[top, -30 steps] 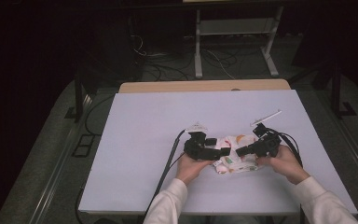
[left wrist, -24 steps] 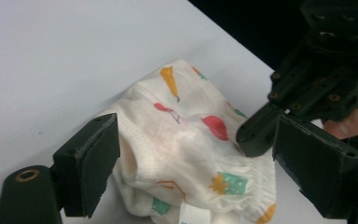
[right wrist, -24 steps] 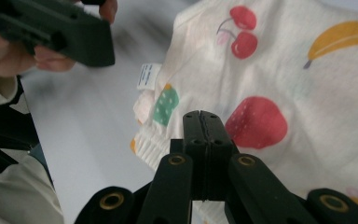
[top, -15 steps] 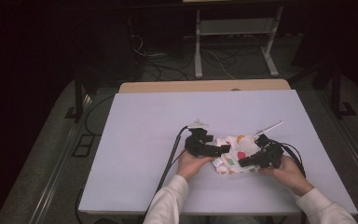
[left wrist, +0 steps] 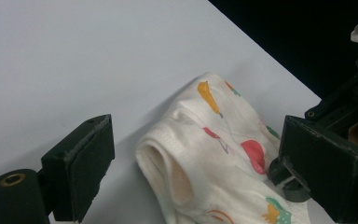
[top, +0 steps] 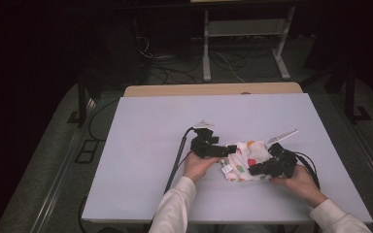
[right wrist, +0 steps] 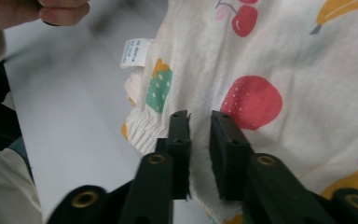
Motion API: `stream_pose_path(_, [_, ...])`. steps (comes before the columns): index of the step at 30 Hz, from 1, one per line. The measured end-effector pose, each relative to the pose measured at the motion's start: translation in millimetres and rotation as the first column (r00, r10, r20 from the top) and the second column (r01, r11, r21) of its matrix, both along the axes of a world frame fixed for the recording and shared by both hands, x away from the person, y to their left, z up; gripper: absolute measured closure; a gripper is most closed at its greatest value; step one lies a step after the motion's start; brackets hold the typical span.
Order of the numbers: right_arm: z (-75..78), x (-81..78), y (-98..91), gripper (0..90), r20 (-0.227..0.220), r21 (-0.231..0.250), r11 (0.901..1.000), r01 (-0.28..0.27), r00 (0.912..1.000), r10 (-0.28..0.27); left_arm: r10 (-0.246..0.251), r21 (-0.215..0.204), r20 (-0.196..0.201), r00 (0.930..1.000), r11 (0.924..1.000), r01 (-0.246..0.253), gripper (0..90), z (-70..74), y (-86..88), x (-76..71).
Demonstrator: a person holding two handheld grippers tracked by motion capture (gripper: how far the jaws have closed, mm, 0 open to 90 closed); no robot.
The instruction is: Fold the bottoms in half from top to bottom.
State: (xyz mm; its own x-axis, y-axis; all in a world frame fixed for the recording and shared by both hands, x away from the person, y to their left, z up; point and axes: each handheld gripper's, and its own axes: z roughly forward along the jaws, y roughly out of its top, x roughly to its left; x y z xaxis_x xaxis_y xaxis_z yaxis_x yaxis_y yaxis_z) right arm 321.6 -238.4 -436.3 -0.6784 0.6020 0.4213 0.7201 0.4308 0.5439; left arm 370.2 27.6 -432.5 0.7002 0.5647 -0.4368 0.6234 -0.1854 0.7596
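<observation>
A white cloth printed with coloured fruit lies bunched on the white table. My left gripper is at its left end, open. In the left gripper view its jaws have just been opening and stand wide on either side of the cloth's rolled fold without touching it. My right gripper lies at the cloth's near right edge. Its jaws have just been opening to a narrow gap. The ribbed hem of the cloth lies under that gap, not pinched.
A small white label sticks out at the cloth's near edge. The other hand shows at the top left of the right gripper view. A black cable runs from the left gripper to the table's front edge. Beyond the table's far edge stand table legs and cables on the floor.
My right gripper has moved toward the person, down to the cloth's near edge. Its jaws have parted slightly. The left gripper has stayed in place.
</observation>
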Motion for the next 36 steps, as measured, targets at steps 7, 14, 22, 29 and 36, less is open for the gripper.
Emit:
stream_pose_path(7, [11.1,1.6,-8.3,52.3,0.007,0.051,0.9987,-0.003,1.0,0.003,-0.007,0.006,0.015,0.9999,1.0,0.007,8.0,8.7,0.5,3.9])
stream_pose_path(14, [26.1,7.7,-13.0,35.0,0.036,0.085,0.996,-0.03,0.999,0.027,-0.02,0.017,0.028,0.9994,0.9997,0.02,7.3,15.6,0.3,6.8])
stream_pose_path(22, [39.3,15.2,-15.6,15.8,0.117,0.081,0.9965,-0.018,0.9931,0.008,-0.023,0.001,0.029,0.9993,0.9997,0.023,6.6,19.4,4.4,9.2])
stream_pose_path(29, [47.1,28.6,-20.0,3.3,0.146,0.082,0.9965,0.015,0.9889,-0.027,-0.036,0.037,0.005,0.9993,0.9987,0.036,2.5,22.8,3.9,15.6])
stream_pose_path(36, [48.3,46.2,-32.0,0.0,0.154,0.09,0.994,0.061,0.9852,-0.075,-0.047,0.052,-0.002,0.9989,0.9975,0.047,0.0,21.7,1.9,23.2])
